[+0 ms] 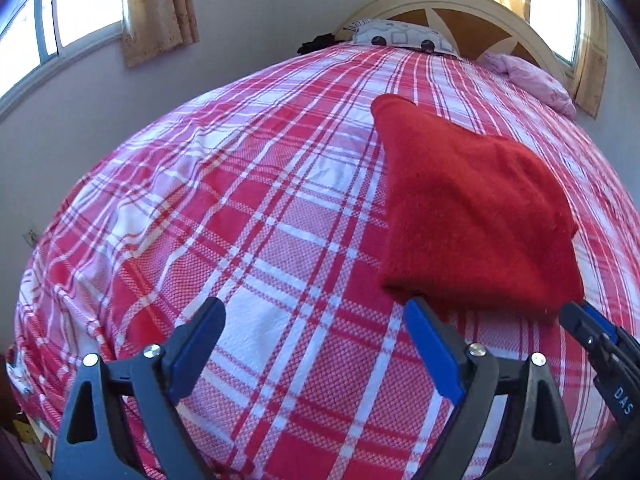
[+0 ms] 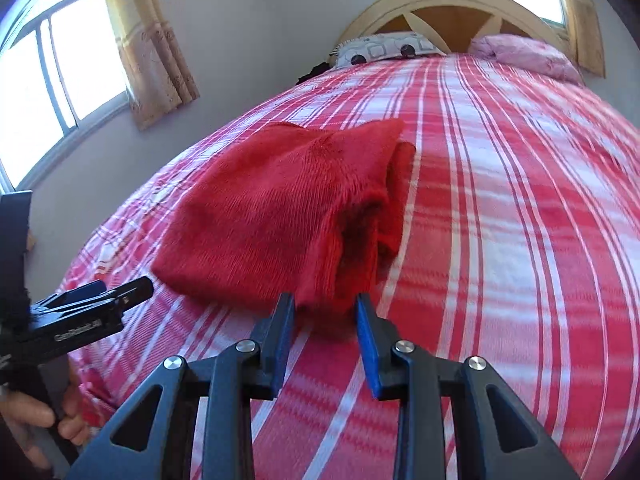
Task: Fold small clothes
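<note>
Black gripper arms with blue pads fill the bottom of both views. Across the lower edge of the left wrist view, the left gripper (image 1: 314, 334) is seen with its jaws spread wide, only plaid bedspread (image 1: 240, 220) lying between them; its right pad sits just at the near edge of the folded red garment (image 1: 472, 216), though contact cannot be told. At the bottom centre of the right wrist view, the right gripper (image 2: 325, 312) is seen with its jaws narrowly parted around the near right corner of the red garment (image 2: 280, 208); whether the pads press on the cloth cannot be told. The garment is laid folded on the bedspread (image 2: 500, 200), right of centre in the left view and left of centre in the right view. A patterned pillow (image 1: 400, 34) and a pink bundle (image 1: 532, 76) are seen at the headboard (image 1: 460, 0), in the upper right. Curtained windows (image 2: 52, 92) are seen at the upper left.
</note>
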`<state>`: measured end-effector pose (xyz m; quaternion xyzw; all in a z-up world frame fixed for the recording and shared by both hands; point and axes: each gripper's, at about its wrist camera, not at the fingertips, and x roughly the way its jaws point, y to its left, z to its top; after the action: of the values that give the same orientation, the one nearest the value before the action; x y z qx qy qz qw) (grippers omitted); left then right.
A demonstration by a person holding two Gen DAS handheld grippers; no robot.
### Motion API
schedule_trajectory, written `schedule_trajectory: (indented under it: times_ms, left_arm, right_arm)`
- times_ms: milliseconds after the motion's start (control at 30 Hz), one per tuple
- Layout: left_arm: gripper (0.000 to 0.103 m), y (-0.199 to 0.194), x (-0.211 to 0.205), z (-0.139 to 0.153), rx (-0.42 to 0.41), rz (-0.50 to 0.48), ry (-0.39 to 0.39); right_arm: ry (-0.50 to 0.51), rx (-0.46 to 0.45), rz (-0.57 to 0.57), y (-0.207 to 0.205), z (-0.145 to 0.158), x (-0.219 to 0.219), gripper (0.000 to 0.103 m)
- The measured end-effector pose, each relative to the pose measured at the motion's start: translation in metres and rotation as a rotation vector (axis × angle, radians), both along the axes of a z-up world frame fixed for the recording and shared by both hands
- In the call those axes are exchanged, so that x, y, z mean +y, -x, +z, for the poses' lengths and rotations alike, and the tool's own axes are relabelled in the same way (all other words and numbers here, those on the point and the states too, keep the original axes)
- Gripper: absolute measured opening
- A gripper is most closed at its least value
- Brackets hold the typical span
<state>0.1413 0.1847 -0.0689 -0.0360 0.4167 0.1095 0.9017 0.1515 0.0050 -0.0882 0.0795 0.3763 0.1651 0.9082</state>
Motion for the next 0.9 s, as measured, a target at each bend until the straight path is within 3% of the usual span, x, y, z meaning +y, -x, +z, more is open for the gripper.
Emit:
schedule_trajectory:
  times_ms: [33,167,333,467,533,700,900]
  left_arm:
    - [0.094,0.002,-0.004,0.001,-0.003,-0.011,-0.009]
    - [0.094,0.016,-0.021,0.015,-0.033,-0.064,-0.023]
    - [0.096,0.040,-0.035,0.035,-0.101,-0.104,-0.017]
    - [0.097,0.065,-0.044,0.054,-0.201,-0.124,-0.063]
    - [0.103,0.076,-0.047,0.065,-0.251,-0.134,-0.086]
    - [0.103,0.101,-0.048,0.095,-0.367,-0.152,-0.089]
    - [0.103,0.126,-0.047,0.121,-0.456,-0.128,-0.152]
  right_arm:
    - [-0.003,0.008,-0.006,0.004,0.001,-0.001,0.034]
    - [0.009,0.008,-0.040,0.020,0.012,-0.002,0.061]
    - [0.034,-0.118,-0.139,0.051,0.041,-0.006,0.061]
    - [0.102,-0.316,-0.202,0.086,0.068,-0.004,0.061]
    - [0.130,-0.427,-0.235,0.105,0.087,-0.003,0.061]
    - [0.134,-0.636,-0.288,0.145,0.131,0.001,0.073]
    - [0.081,-0.725,-0.287,0.176,0.167,0.006,0.079]
